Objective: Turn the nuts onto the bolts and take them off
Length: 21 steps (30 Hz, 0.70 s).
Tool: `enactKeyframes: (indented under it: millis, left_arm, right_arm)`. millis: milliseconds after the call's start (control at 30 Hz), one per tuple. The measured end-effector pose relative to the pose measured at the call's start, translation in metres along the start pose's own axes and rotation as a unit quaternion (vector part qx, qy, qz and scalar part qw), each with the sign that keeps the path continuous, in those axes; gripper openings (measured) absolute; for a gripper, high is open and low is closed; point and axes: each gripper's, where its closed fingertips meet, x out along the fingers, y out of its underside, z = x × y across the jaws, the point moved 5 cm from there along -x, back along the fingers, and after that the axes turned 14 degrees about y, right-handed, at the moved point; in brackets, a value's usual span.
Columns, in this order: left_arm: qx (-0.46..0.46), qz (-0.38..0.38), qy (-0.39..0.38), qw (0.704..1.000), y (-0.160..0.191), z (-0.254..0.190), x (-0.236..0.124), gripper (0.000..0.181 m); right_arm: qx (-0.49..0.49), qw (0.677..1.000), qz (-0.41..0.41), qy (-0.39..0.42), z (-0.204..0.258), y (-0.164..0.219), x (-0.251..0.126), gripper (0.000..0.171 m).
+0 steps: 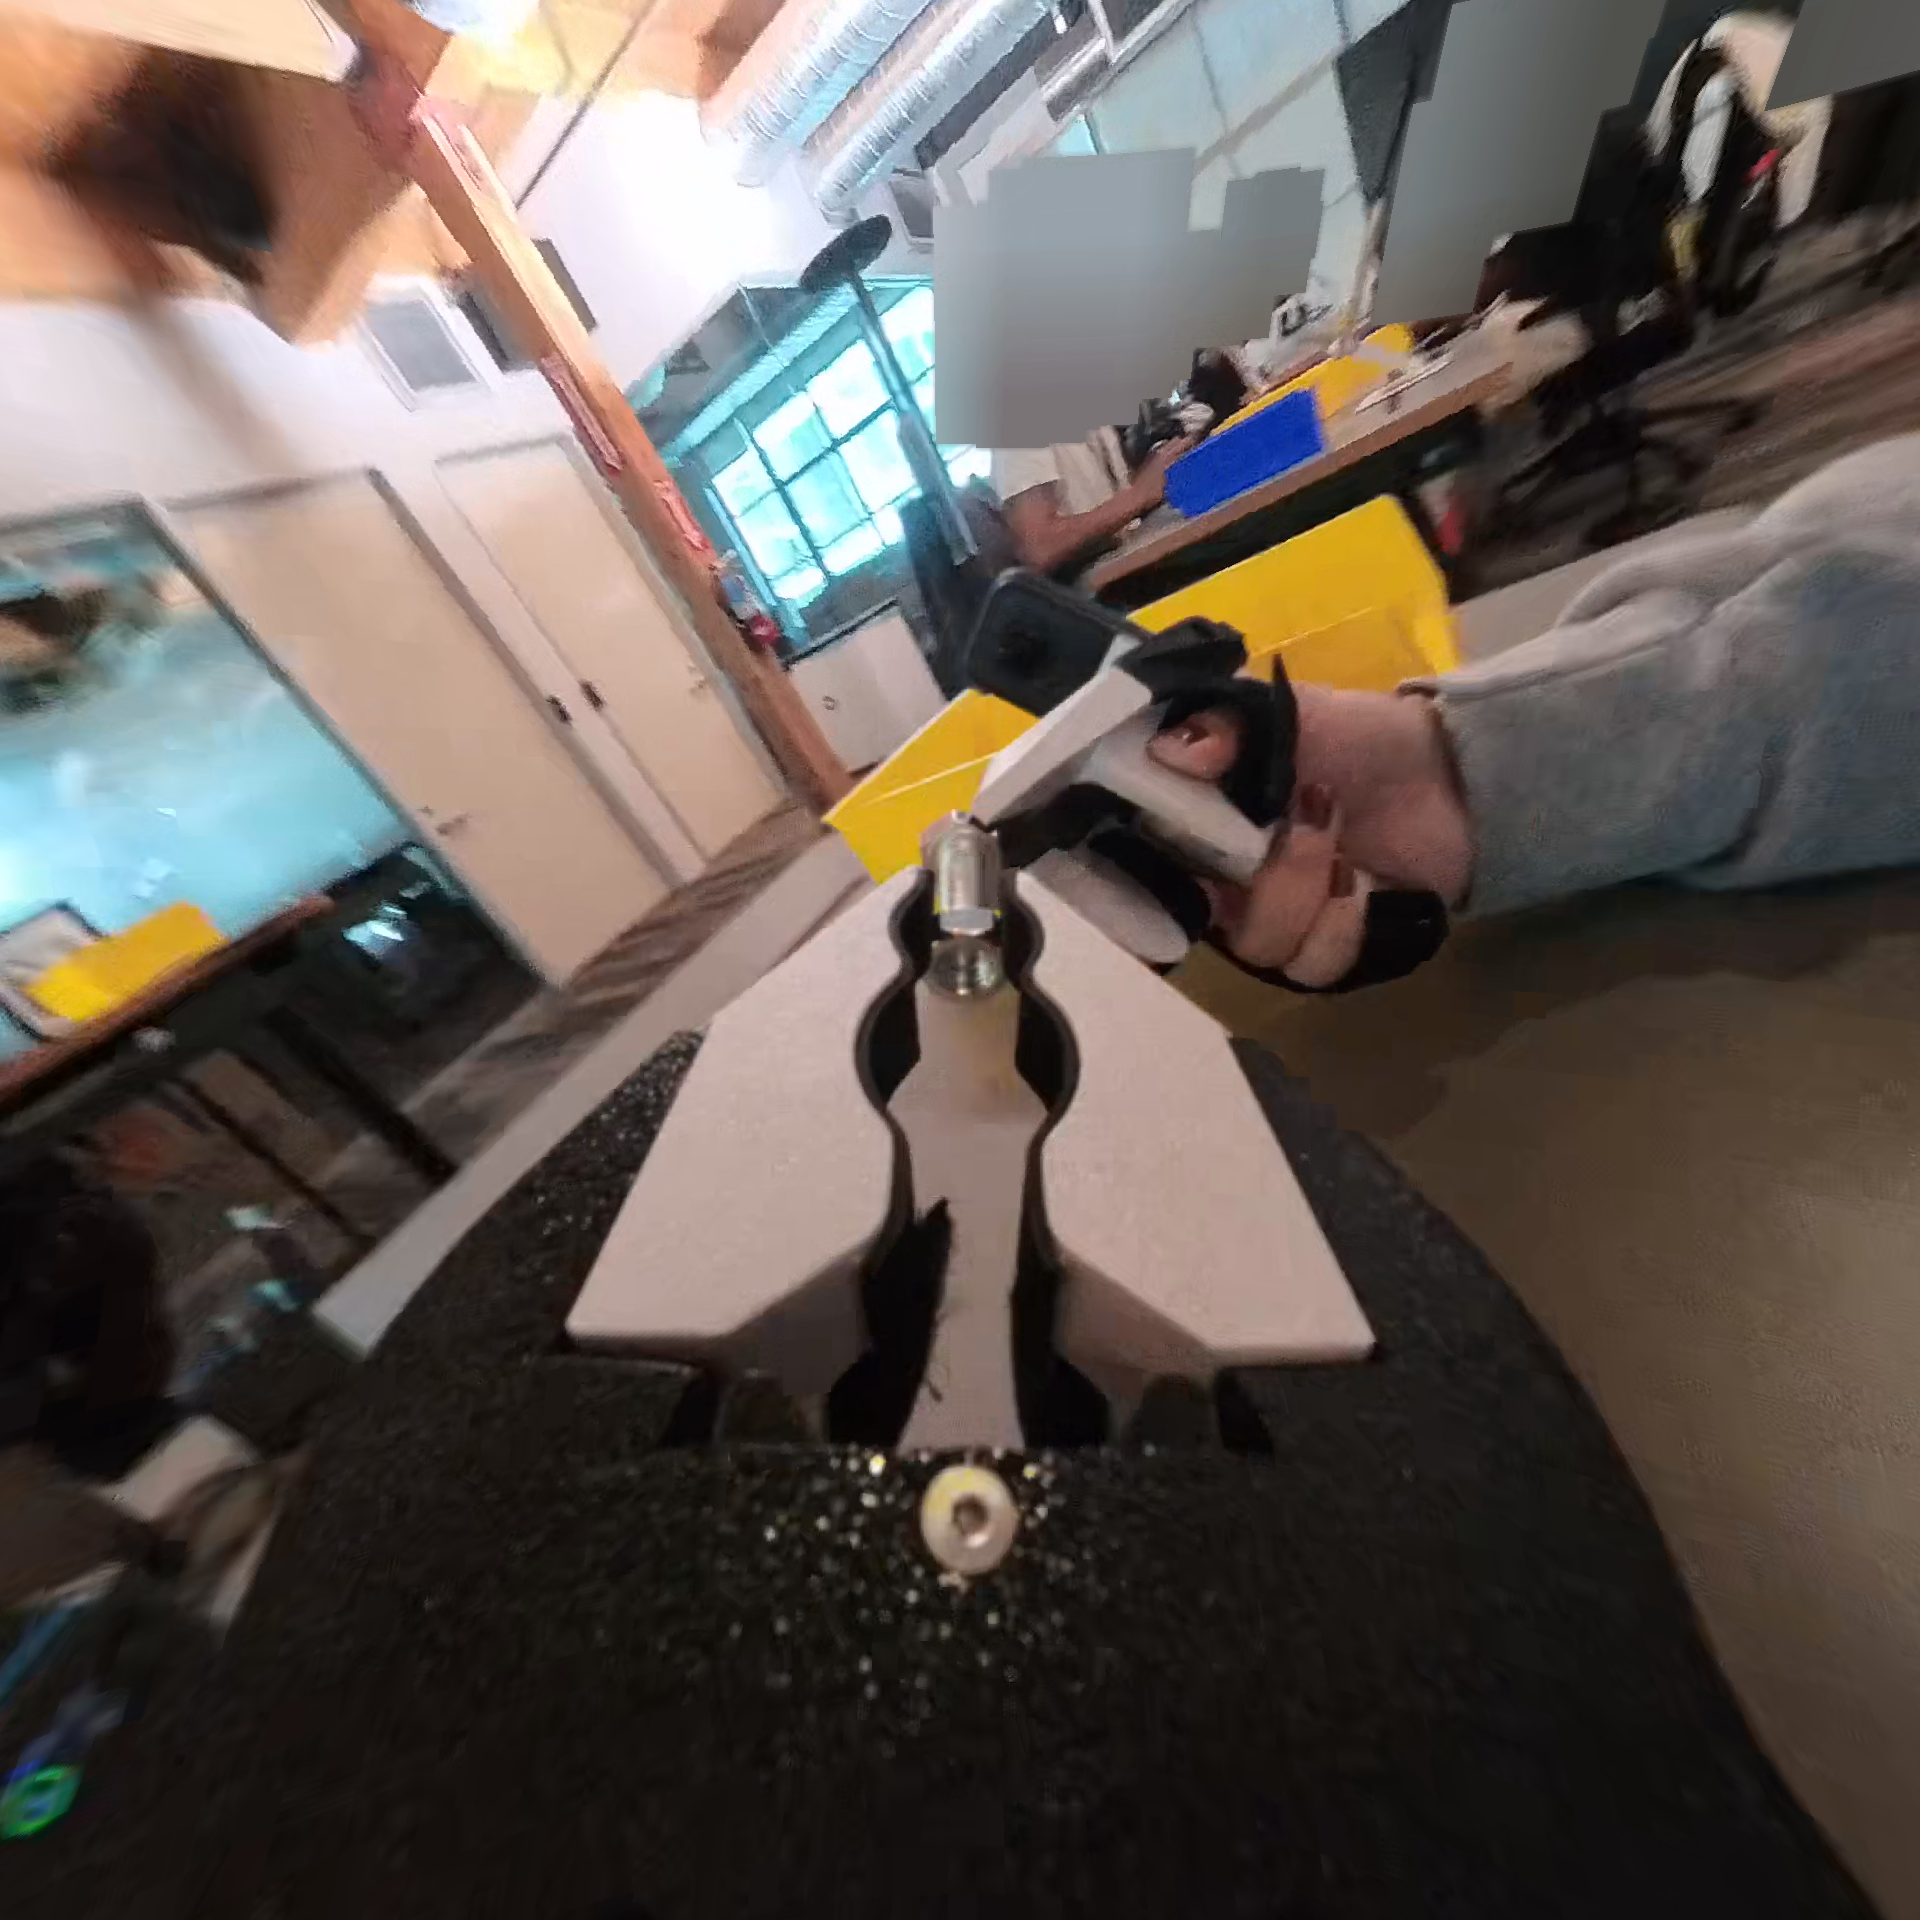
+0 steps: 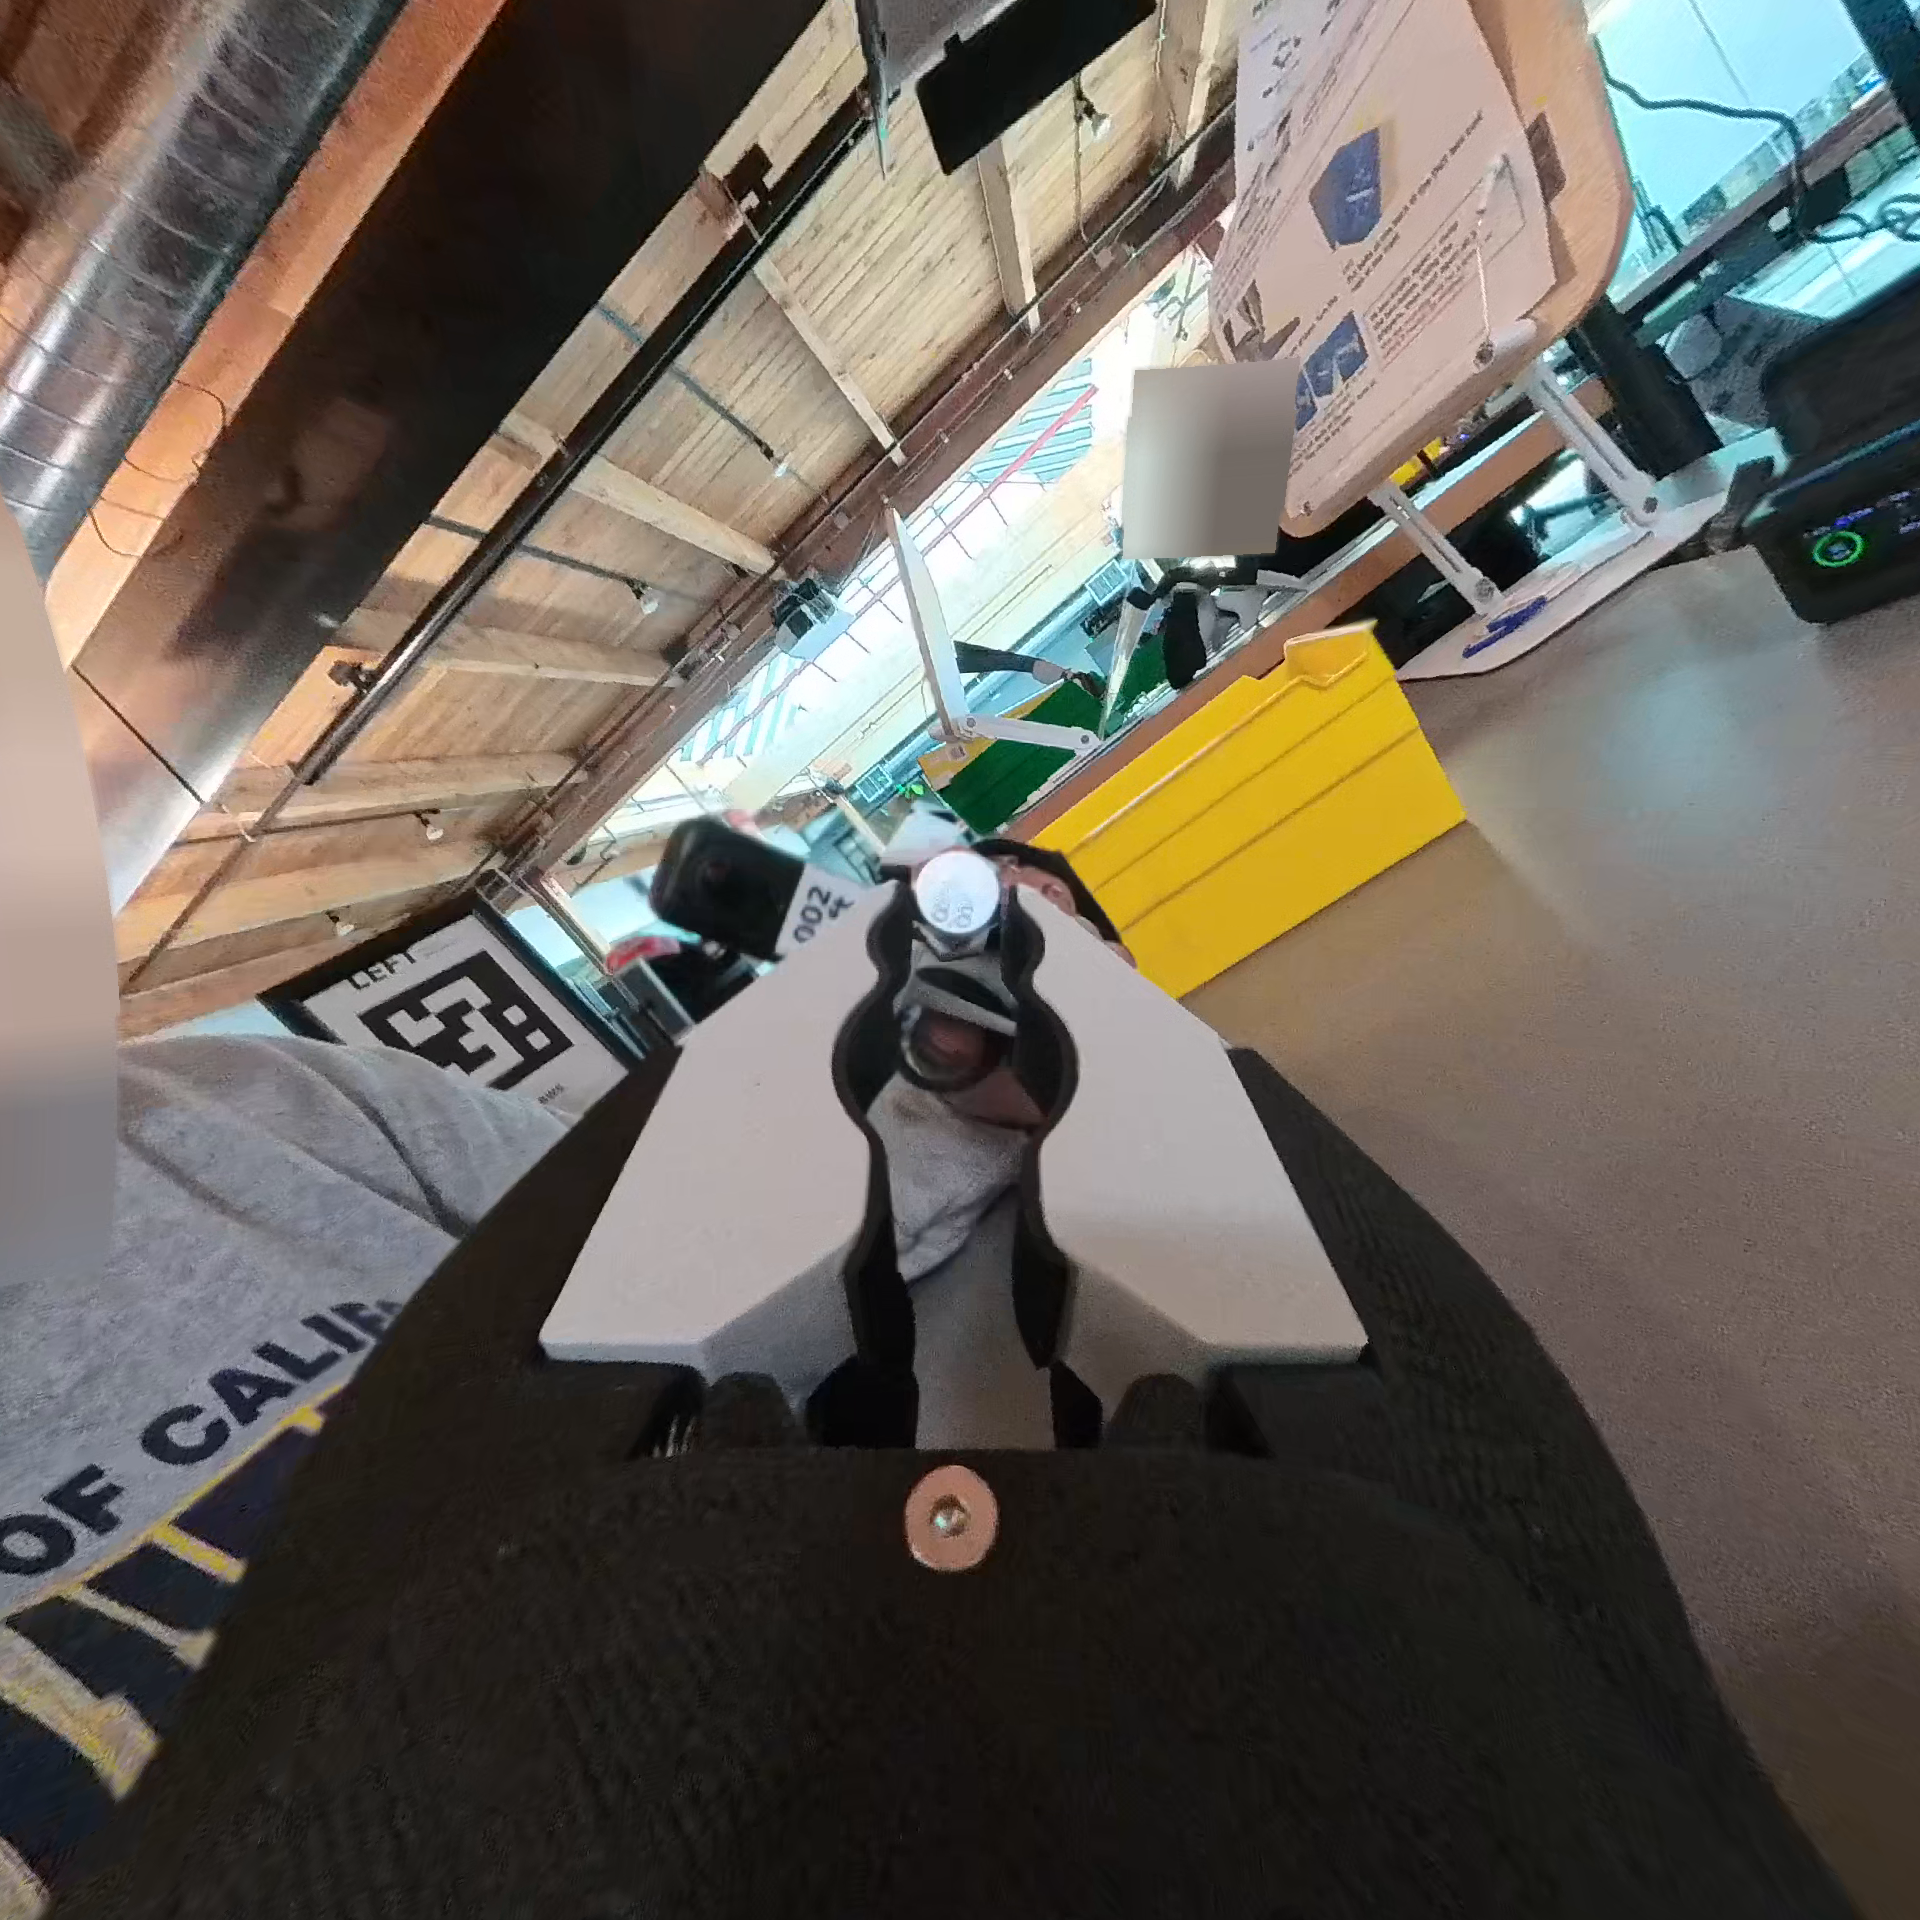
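Black, grainy housing fills the bottom of the left wrist view, and from it the left gripper [image 1: 961,914] reaches forward with its two pale fingers [image 1: 790,1091] drawn narrow around a silver nut [image 1: 962,975] pinched at their tips. Just past that nut a bolt [image 1: 964,871] stands on end, its shank running away from the camera, and the right gripper [image 1: 987,831] comes in from the right to meet its far end (a hand [image 1: 1351,821] in a grey sleeve [image 1: 1683,717] works that tool). Behind them sits a yellow bin [image 1: 1299,613] on the tan table [image 1: 1558,1195]. From the right wrist view, more black housing lies closest, then the right gripper [image 2: 956,920] with its own pale fingers [image 2: 727,1143] closed in on the bolt [image 2: 956,896], whose round head faces the lens at the very tips. Below the head, between the fingers, the nut [image 2: 940,1044] shows as a ring. Whether the nut's threads have caught on the bolt, I cannot tell. A yellow bin [image 2: 1247,800] rests on the table [image 2: 1610,1039] to the right.
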Motion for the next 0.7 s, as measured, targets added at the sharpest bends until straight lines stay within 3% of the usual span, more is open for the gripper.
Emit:
enactKeyframes:
  millis: [133, 233, 333, 467, 567, 700]
  left_arm:
    - [-0.196, -0.06, 0.103, 0.973, 0.005, 0.006, -0.006, 0.009]
    - [-0.259, -0.086, 0.122, 0.954, 0.01, 0.008, -0.005, 0.01]
    - [-0.163, -0.033, 0.079, 0.983, 0.012, 0.006, -0.003, 0.045]
    - [0.028, -0.018, -0.007, 0.999, -0.004, -0.001, -0.006, 0.052]
    - [0.056, 0.016, 0.008, 0.998, 0.003, -0.007, 0.0, 0.045]
    - [-0.002, 0.115, 0.02, 0.993, 0.038, -0.003, 0.009, 0.048]
  right_arm:
    - [-0.085, 0.996, 0.009, 0.015, 0.005, 0.003, 0.001, 0.015]
    - [-0.096, 0.995, 0.007, 0.022, 0.004, 0.002, 0.001, 0.015]
    - [-0.064, 0.998, -0.008, 0.019, 0.0, -0.002, -0.001, 0.014]
    - [-0.03, 0.999, -0.015, 0.013, -0.003, -0.004, -0.001, 0.015]
    - [0.005, 1.0, -0.026, -0.004, -0.004, -0.006, -0.001, 0.014]
    - [0.024, 0.998, -0.042, -0.045, 0.005, -0.011, -0.003, 0.014]
